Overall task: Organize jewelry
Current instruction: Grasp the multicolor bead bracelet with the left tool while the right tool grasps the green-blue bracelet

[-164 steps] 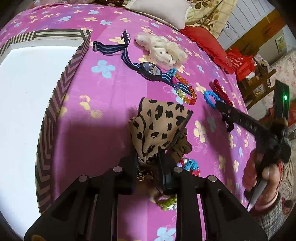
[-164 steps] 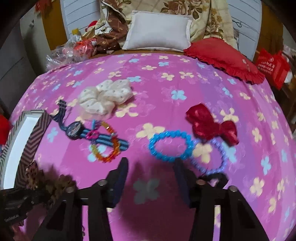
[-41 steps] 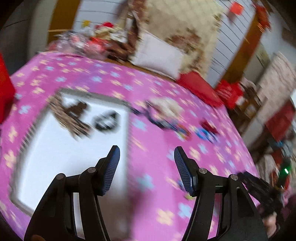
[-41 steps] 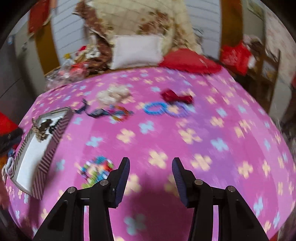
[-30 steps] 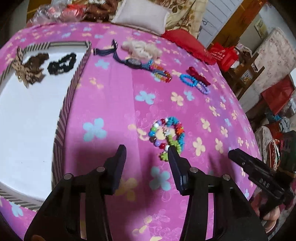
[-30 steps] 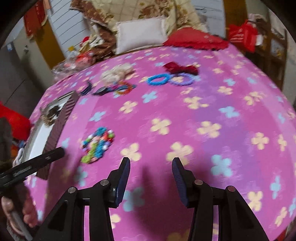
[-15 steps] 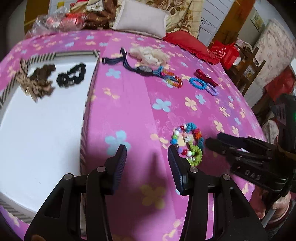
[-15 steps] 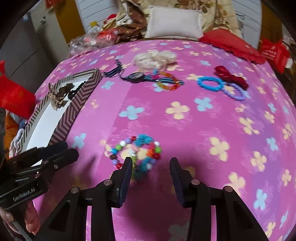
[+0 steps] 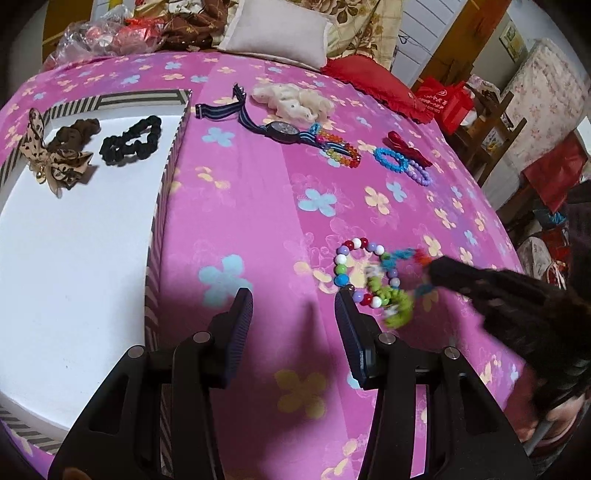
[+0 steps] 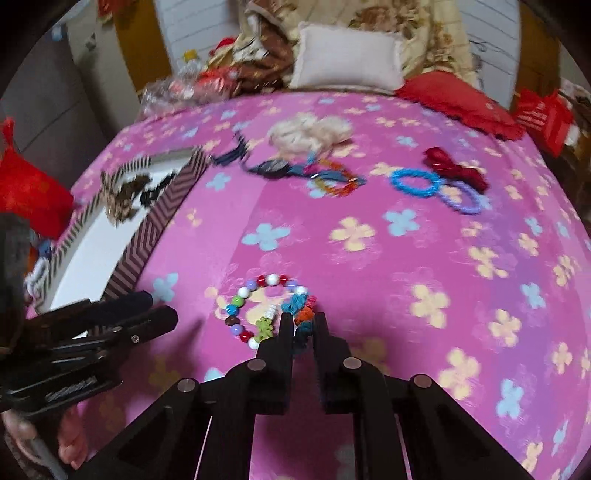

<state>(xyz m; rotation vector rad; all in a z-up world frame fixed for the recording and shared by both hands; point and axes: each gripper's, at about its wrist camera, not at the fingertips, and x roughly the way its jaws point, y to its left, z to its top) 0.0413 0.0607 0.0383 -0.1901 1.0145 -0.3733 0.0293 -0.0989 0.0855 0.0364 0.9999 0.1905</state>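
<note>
Right claw (image 10: 302, 325) blurred in the left wrist view, tips hard to make out there. Right wrist view is clearer: its jaws are closing, with the teal and orange knotted part of the multicolour bead bracelet (image 10: 258, 306) between them. Bracelet lies on the pink flowered bedspread (image 10: 424, 258), near edge, just right of the box; its near side is partly hidden behind the claw fingers.

Left claw (image 9: 293, 325) open, nothing between the fingers, hovering over the bedspread between the box wall and the bracelet.

Chevron-striped box (image 9: 168, 177) at left, white inside, near and left edges cut off. In it, far end: 1 leopard-print bow (image 9: 55, 162), 1 brown scrunchie (image 9: 75, 131), 1 black scrunchie (image 9: 131, 138).

On the bedspread, far side: 1 blue-striped strap watch (image 9: 282, 129), 1 cream scrunchie (image 9: 295, 101), 1 rainbow bead bracelet (image 9: 341, 149) overlapping the watch strap, 1 blue bead bracelet (image 9: 391, 160), 1 purple bead bracelet (image 9: 421, 175), 1 red bow (image 9: 406, 146) partly behind those two.

Far end: 1 white pillow (image 9: 275, 33), 1 red cushion (image 9: 373, 86). Room clutter at right too small to tell.
</note>
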